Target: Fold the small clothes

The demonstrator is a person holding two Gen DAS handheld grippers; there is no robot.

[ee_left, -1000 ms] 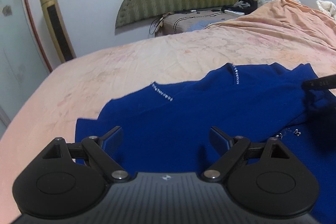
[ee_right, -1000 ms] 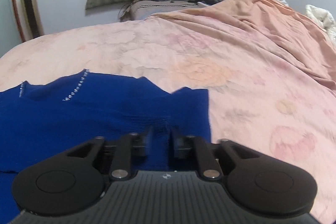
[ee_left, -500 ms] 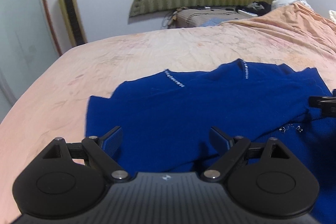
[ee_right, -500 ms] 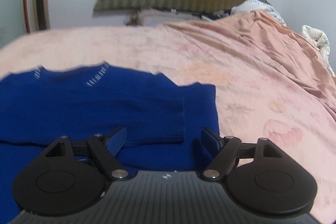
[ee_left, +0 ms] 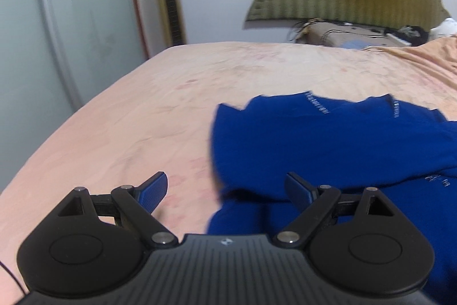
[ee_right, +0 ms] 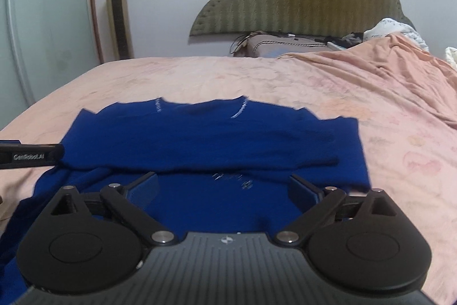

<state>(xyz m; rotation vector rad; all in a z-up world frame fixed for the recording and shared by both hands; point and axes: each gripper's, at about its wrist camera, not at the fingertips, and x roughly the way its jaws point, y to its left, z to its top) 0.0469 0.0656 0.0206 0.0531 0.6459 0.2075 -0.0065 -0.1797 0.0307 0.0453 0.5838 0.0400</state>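
Since a second ago: right gripper lets go of sleeve, backs off; jaws opening, nothing between pads. Sleeve now lies folded across blue sweater. Left gripper swings toward sweater's left edge; jaws wide, empty. Sweater on pink bedspread, mid-frame in right view, right half of left view. Long axis runs left-right across frame, collar at far side. Left sleeve end sits lower centre in left view, just ahead of the jaws; left hand nearer, likely next grab.

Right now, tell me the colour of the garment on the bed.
Deep royal blue garment with small silvery trims, clearest in the right wrist view.
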